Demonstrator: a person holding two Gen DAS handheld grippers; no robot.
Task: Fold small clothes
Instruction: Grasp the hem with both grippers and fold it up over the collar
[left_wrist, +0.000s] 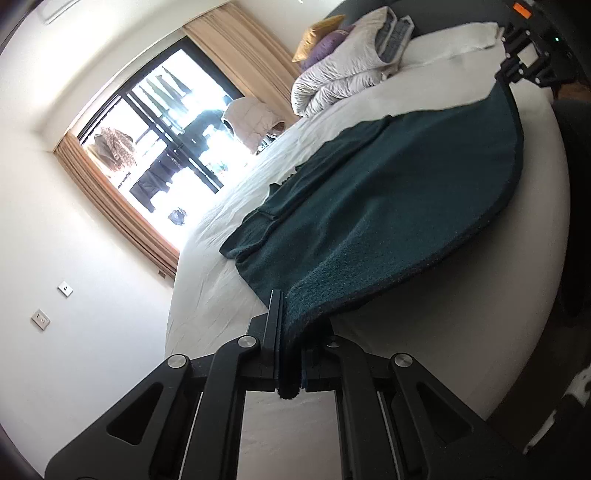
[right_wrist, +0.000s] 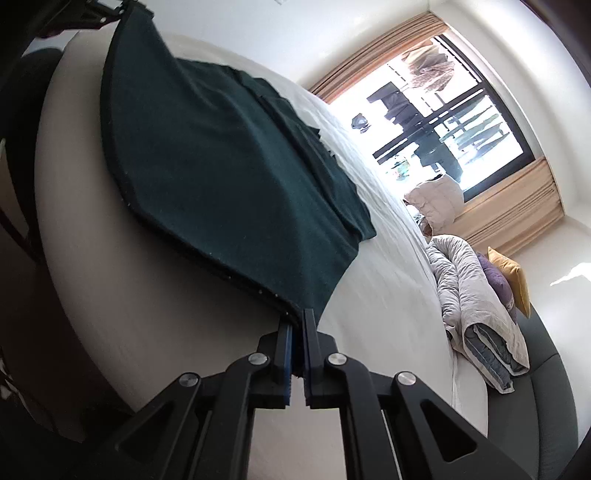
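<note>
**Two hand-held grippers, one green garment, one big white bed**

Two corners pinched, basically. The room is a bedroom: white walls, a big dark-framed window (left_wrist: 162, 136) with tan curtains (left_wrist: 110, 206) and laundry hanging outside it. The bed (left_wrist: 461, 332) has a plain white sheet, and a rolled-up pale quilt (left_wrist: 343, 70) sits at the far end by a purple pillow and a yellow one.

The dark green garment (left_wrist: 388, 206) lies spread on the sheet near the bed's edge. Its near hem is lifted off the mattress and strung between the grippers, so the long edge runs from one to the other, while the rest trails away toward the window side and ends in a folded-over bit.

The left hand-held gripper (left_wrist: 290, 332) is squeezed tight on one hem corner. The right hand-held gripper (right_wrist: 298, 332) is clamped on the other corner, fabric just caught at its tips.
</note>
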